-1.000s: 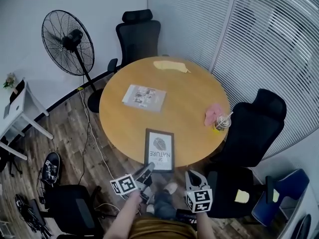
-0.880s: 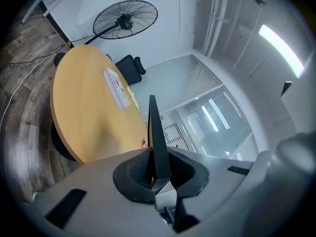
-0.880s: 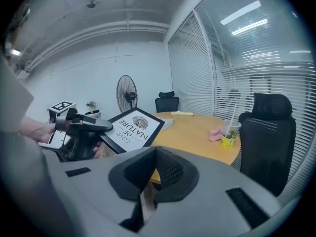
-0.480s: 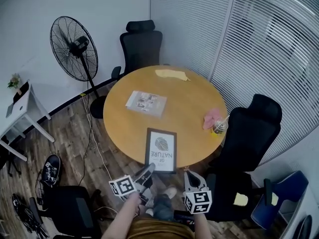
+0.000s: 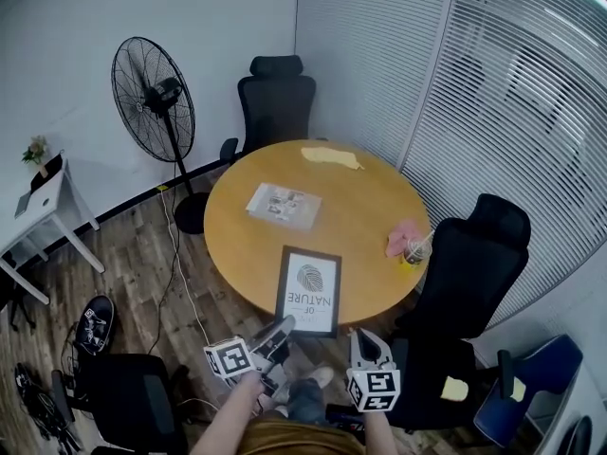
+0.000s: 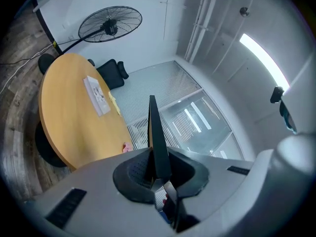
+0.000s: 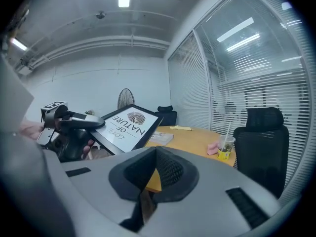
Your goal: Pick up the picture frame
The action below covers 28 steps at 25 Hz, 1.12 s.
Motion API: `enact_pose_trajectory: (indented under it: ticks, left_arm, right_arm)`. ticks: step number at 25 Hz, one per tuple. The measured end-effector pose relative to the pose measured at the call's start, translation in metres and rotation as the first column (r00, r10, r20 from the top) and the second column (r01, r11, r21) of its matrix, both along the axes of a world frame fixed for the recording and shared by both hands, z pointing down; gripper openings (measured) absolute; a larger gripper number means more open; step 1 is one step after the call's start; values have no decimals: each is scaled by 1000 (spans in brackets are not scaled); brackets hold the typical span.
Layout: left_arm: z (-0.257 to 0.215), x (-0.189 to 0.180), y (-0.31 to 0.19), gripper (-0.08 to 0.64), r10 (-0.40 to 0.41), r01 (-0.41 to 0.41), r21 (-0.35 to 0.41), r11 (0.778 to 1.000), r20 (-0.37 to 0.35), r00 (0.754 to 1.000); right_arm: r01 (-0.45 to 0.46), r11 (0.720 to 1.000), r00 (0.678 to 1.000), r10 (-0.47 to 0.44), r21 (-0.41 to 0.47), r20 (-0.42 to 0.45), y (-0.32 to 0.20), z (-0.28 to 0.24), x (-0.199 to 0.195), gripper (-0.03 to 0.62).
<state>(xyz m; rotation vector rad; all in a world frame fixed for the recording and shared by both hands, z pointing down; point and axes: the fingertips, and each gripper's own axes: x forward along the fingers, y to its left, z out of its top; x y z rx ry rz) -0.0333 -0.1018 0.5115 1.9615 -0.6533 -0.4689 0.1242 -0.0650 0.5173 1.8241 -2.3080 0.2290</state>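
The black picture frame point(image 5: 308, 290), with a white fingerprint print, hangs tilted over the near edge of the round wooden table point(image 5: 247, 235). My left gripper point(image 5: 281, 329) is shut on its near left corner. In the left gripper view the frame point(image 6: 152, 122) stands edge-on between the closed jaws of that gripper point(image 6: 157, 166). The right gripper view shows the frame point(image 7: 126, 125) raised at that corner, off to the left. My right gripper point(image 5: 365, 342) hovers just right of the frame, apart from it; its jaws point(image 7: 155, 154) look shut with nothing between them.
On the table lie a booklet point(image 5: 283, 204), a yellow cloth point(image 5: 331, 156), a pink object point(image 5: 399, 239) and a drink cup with a straw point(image 5: 414, 251). Black office chairs stand at the far side point(image 5: 277, 98) and the right point(image 5: 474, 254). A floor fan point(image 5: 152, 88) stands at the left.
The left gripper has risen with the frame's near corner in it, and the frame now tilts up off the table's edge. The right gripper has risen a little beside it.
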Motion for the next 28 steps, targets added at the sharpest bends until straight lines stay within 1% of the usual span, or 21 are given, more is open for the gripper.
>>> enact_pose_trajectory:
  ticks: [3, 7, 13, 16, 23, 26, 28]
  left_arm:
    - [-5, -2, 4, 63, 4, -4, 6, 1000, -28, 1000]
    - [-2, -5, 7, 63, 3, -3, -1, 1000, -15, 1000]
    - [-6, -10, 5, 63, 0, 0, 26, 1000, -14, 1000]
    - [-6, -11, 5, 63, 0, 1, 14, 1000, -34, 999]
    - [-4, -15, 3, 63, -2, 3, 7, 1000, -27, 1000]
    - [-8, -14, 3, 63, 9, -8, 19, 1000, -58, 998]
    - [-8, -15, 3, 63, 12, -10, 21, 1000, -63, 998]
  right_arm:
    - [-5, 1000, 1000, 6, 5, -2, 3, -2, -2, 12]
    - [-3, 1000, 1000, 3, 10, -5, 5, -4, -6, 12]
    - [-3, 1000, 1000, 3, 12, -9, 6, -4, -9, 12]
    - [-4, 1000, 1000, 4, 11, -12, 5, -5, -10, 12]
    - [-3, 1000, 1000, 3, 10, -15, 3, -5, -14, 12]
    - [-2, 1000, 1000, 2, 8, -15, 2, -5, -16, 12]
    - [-1, 1000, 1000, 1, 7, -15, 2, -5, -17, 12]
